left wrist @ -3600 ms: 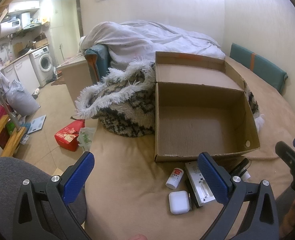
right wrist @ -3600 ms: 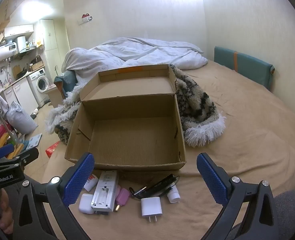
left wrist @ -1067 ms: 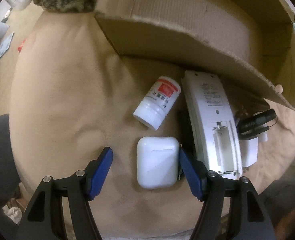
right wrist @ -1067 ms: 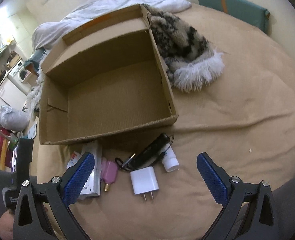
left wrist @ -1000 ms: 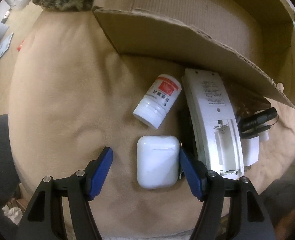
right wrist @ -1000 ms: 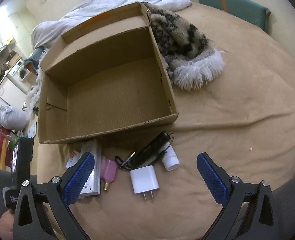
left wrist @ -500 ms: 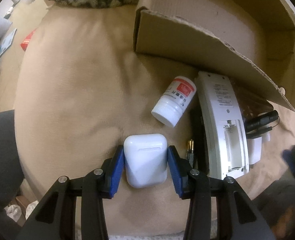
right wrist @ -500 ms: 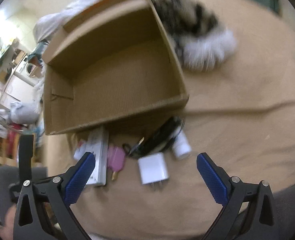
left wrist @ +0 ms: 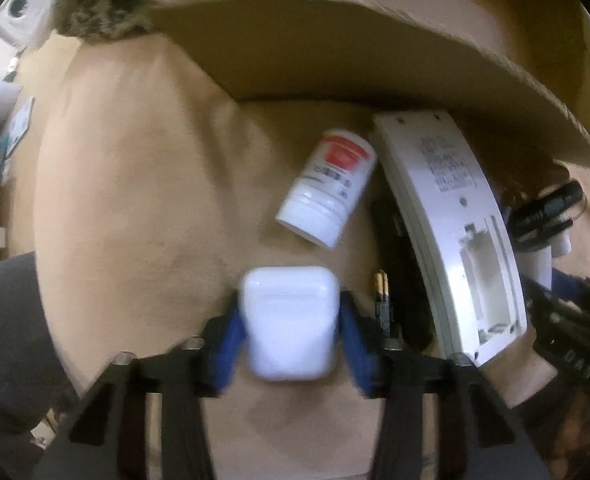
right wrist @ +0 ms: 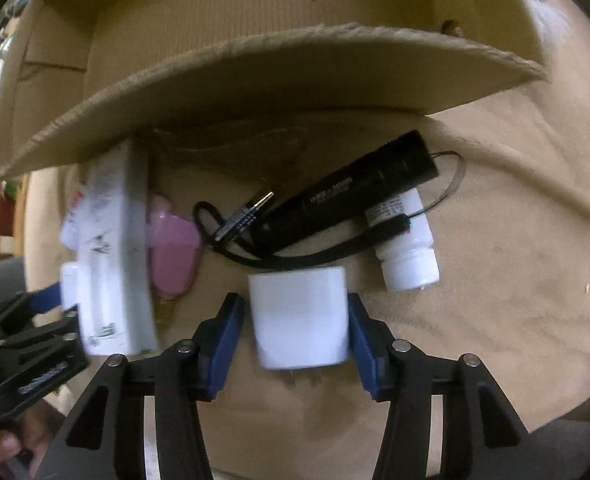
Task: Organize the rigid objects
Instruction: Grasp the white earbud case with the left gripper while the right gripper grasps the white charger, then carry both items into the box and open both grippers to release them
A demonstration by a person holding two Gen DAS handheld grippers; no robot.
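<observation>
Bare bedspread (left wrist: 135,200) open leftward, cardboard box (left wrist: 335,40) wall blocking ahead, remote (left wrist: 447,216) crowding right

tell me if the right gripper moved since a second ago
Yes. The right gripper dropped toward the bed, away from the cardboard box, and now brackets the white charger.

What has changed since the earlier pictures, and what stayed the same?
Both grippers came down from above the items. The left gripper closed on the white earbud case; the right gripper closed on the white charger. The cardboard box, remote and flashlight stayed put.
</observation>
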